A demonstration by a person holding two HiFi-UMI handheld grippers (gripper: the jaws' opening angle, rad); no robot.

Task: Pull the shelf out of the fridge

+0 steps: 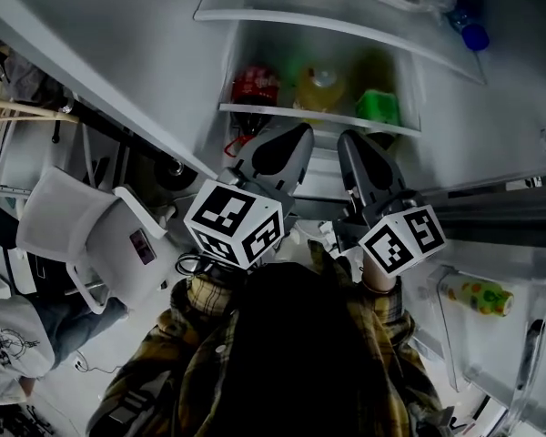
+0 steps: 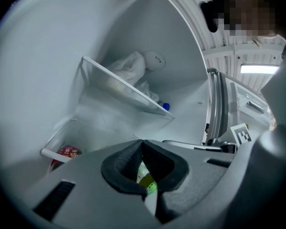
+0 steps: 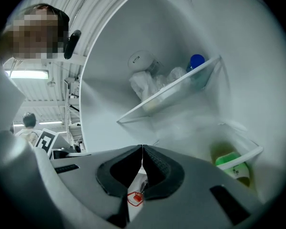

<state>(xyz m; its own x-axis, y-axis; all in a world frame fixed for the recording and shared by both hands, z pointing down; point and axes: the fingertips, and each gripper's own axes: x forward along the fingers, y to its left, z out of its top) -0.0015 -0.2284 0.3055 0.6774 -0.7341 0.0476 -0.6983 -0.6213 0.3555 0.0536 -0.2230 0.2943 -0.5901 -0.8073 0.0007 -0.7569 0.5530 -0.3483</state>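
White fridge [image 1: 164, 71] stands open, door swung off to the right w/ a bottle [image 1: 478, 296] in its rack. Inside are 2 shelves. The upper shelf [image 1: 255, 15] carries a bag and a blue-capped bottle [image 1: 473, 35]. The lower shelf [image 1: 282, 111] holds a red can [image 1: 255, 85], a yellow bottle [image 1: 320, 87] and a green pack [image 1: 378, 106].

Can't tell which one is meant; the lower is nearest the tools. It looks like a stiff glass pane w/ white front trim, prob. heavyish when loaded, slick and breakable, and the things on it could tip if it's jerked. Best hold: front trim, one tool each side, pulled level and slow.

Left tool [image 1: 298, 133] and right tool [image 1: 348, 140] sit side by side, pointing up into the fridge, tips just below that trim, not touching as far as I can see. Both have jaws pressed together on nothing, so they'd need to open first.
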